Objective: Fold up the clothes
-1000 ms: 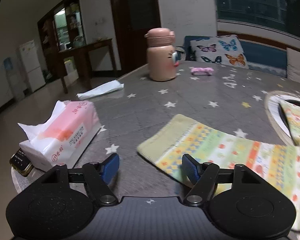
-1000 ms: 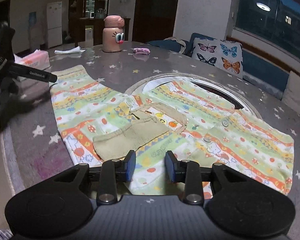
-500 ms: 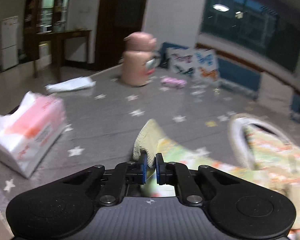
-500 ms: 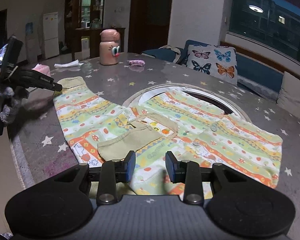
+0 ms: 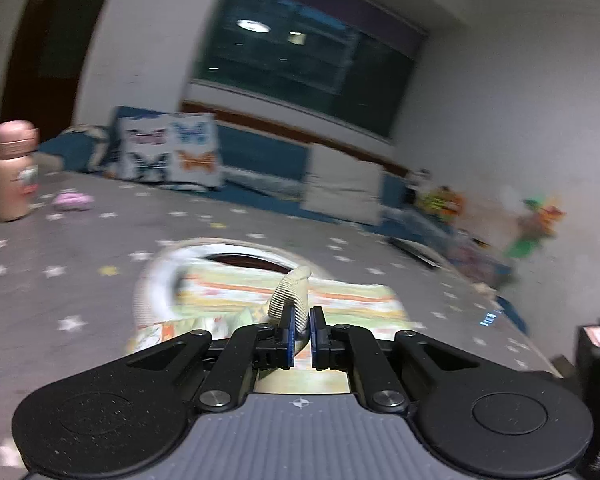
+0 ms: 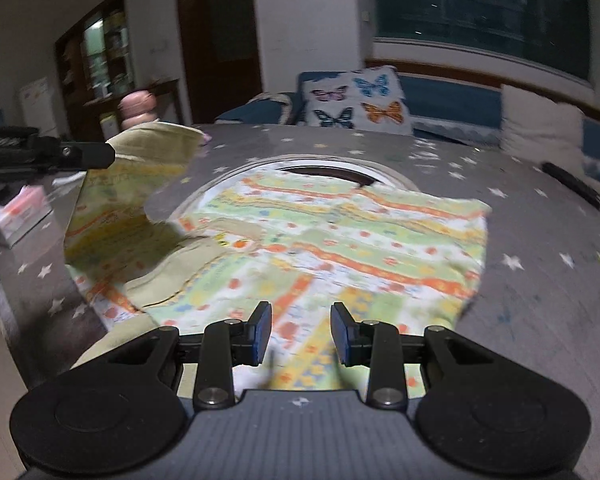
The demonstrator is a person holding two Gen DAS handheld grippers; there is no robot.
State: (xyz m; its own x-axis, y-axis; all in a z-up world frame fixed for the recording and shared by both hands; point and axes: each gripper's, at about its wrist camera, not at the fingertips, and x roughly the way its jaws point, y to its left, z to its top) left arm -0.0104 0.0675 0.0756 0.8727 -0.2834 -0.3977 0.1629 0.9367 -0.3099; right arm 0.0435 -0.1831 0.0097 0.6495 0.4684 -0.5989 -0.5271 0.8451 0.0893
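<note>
Garment cuff (image 5: 294,296) pinched in left hand-held gripper (image 5: 300,334) — lifted

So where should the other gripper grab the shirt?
Probably the bottom hem right under the right gripper, coming down from the near side. That edge lies flat on the table, and the left gripper already holds the sleeve cuff up off the table.

Dark window (image 6: 480,12), white wall (image 5: 520,120), butterfly cushion (image 6: 356,98), blue sofa (image 6: 452,100).

Grey star-print table (image 6: 520,308): patterned garment (image 6: 340,248), pink bottle (image 5: 11,172), tissue pack (image 6: 18,216).
</note>
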